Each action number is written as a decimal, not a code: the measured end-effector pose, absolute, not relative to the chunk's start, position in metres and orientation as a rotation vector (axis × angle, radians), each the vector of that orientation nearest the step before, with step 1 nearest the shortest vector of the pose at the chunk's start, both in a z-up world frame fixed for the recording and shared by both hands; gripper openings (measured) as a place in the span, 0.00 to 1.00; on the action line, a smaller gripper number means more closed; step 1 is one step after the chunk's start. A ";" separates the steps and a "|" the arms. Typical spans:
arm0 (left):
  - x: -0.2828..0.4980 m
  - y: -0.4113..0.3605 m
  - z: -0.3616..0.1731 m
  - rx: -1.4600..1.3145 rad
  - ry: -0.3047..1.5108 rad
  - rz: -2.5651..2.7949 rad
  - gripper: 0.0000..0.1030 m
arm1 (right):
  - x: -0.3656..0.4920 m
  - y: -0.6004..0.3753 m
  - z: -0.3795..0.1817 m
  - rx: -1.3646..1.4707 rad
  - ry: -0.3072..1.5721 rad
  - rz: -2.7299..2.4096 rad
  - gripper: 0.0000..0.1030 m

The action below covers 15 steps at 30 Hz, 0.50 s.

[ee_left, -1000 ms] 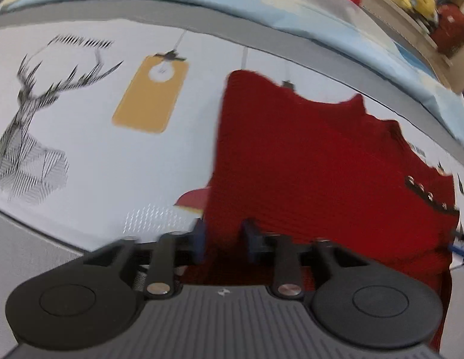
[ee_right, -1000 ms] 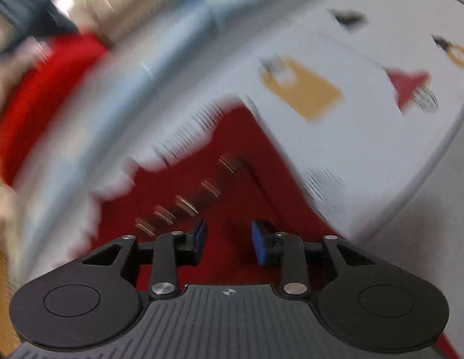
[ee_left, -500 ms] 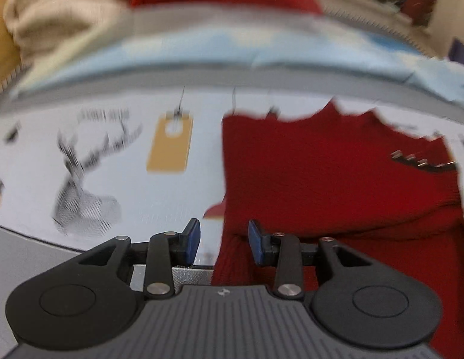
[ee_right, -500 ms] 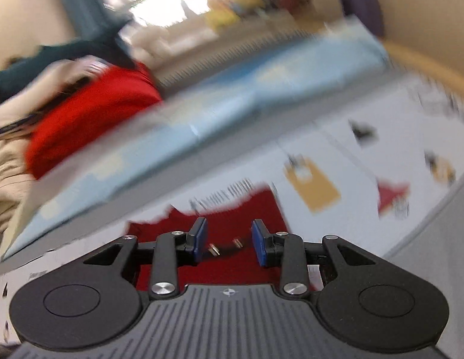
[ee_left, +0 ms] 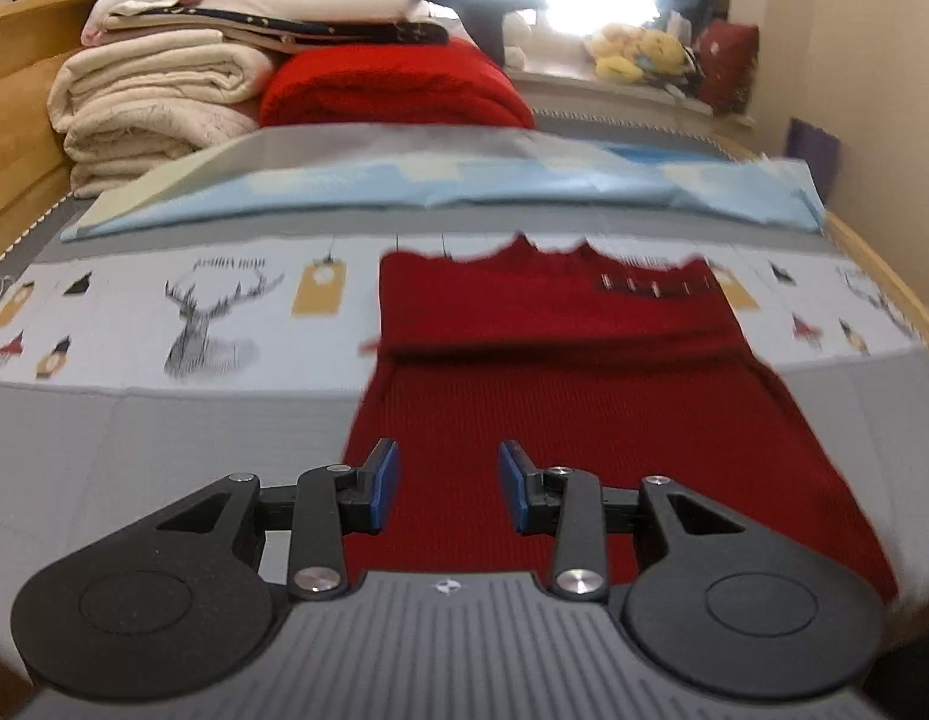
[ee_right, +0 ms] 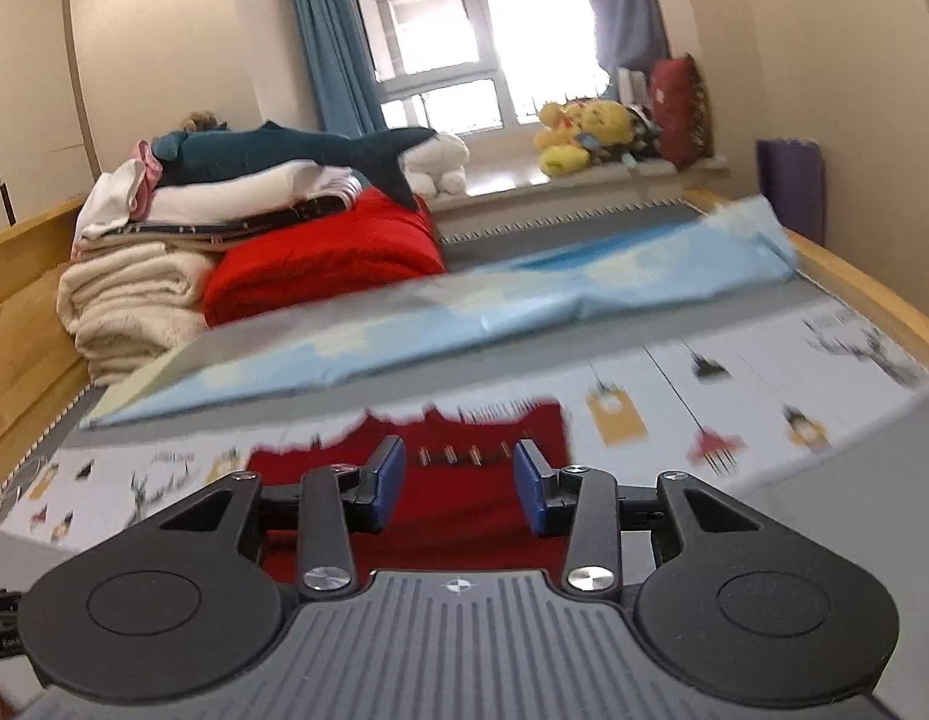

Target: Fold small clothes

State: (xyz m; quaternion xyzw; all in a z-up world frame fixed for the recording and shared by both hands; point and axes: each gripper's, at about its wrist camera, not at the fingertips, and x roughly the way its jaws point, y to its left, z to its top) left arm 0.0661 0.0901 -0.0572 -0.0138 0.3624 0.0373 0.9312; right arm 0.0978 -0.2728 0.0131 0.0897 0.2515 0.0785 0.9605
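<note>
On the bed (ee_left: 104, 432), red garment (ee_left: 560, 396).

The left hand-held gripper (ee_left: 447, 486) is held level, blue pads parted, nothing gripped between them. The right hand-held gripper (ee_right: 458, 492) is likewise carried with jaws spread wide and empty.

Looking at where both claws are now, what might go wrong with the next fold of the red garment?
1. The red garment hangs over the bed's near edge; a loose pinch there might let it slide off.
2. Both the left claw and right claw are open and holding nothing, so the folded-over top section could shift on regrasp.
3. The metal snaps might snag.
</note>
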 end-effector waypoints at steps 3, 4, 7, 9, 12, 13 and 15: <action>0.034 0.082 -0.065 -0.020 0.759 0.068 0.39 | 0.053 -0.292 -0.009 0.196 0.533 0.126 0.41; 0.023 0.079 -0.065 -0.008 0.758 0.062 0.39 | 0.042 -0.297 -0.019 0.203 0.538 0.110 0.41; 0.000 0.073 -0.063 0.025 0.744 0.048 0.40 | 0.012 -0.312 -0.049 0.206 0.540 0.055 0.41; -0.009 0.073 -0.059 0.018 0.721 0.032 0.40 | -0.004 -0.319 -0.069 0.196 0.553 0.038 0.41; -0.017 0.075 -0.064 0.017 0.656 0.007 0.41 | -0.003 -0.323 -0.083 0.239 0.600 0.020 0.42; -0.018 0.076 -0.072 0.014 0.642 0.000 0.41 | -0.002 -0.323 -0.085 0.238 0.592 0.023 0.42; -0.017 0.077 -0.090 0.011 0.636 -0.011 0.41 | 0.003 -0.317 -0.090 0.188 0.595 0.008 0.42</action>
